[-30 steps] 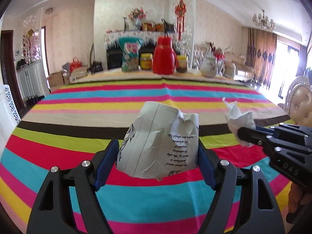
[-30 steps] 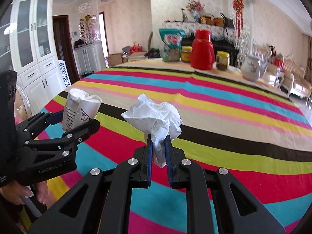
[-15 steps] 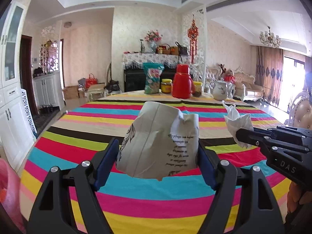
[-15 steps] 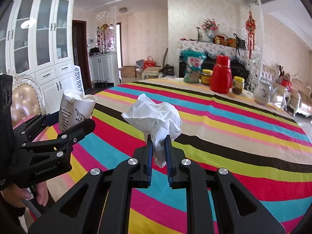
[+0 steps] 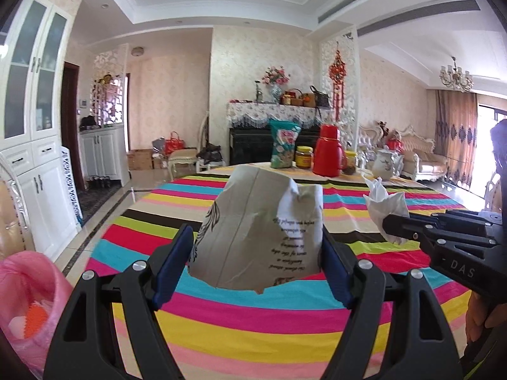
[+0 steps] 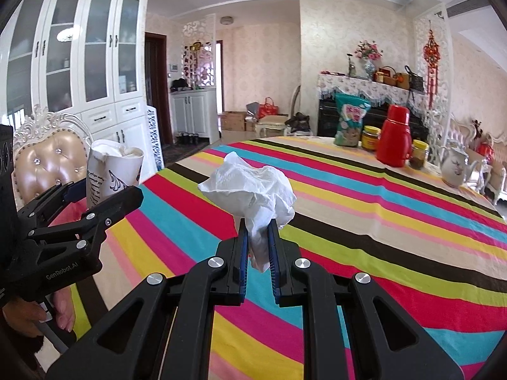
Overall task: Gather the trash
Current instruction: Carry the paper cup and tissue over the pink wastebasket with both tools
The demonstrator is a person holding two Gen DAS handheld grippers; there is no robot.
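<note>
My left gripper (image 5: pixel 253 262) is shut on a crumpled paper cup (image 5: pixel 256 231) with dark script, held above the near edge of the striped table (image 5: pixel 253 326). My right gripper (image 6: pixel 257 253) is shut on a crumpled white tissue (image 6: pixel 250 190). The tissue (image 5: pixel 385 204) and the right gripper also show at the right of the left wrist view. The cup (image 6: pixel 112 174) and the left gripper (image 6: pixel 95 202) show at the left of the right wrist view. A bin with a pink bag (image 5: pixel 28 300) sits low at the left, beside the table.
At the table's far end stand a red thermos (image 5: pixel 328 150), a snack bag (image 5: pixel 283 147), jars (image 5: pixel 304 157) and a white teapot (image 5: pixel 383 166). A padded chair (image 6: pixel 47 161) stands at the table's left. White cabinets (image 5: pixel 35 145) line the left wall.
Both grippers have lifted and drawn back toward the table's near-left edge with their loads. The pink-bagged bin has come into the left wrist view.
</note>
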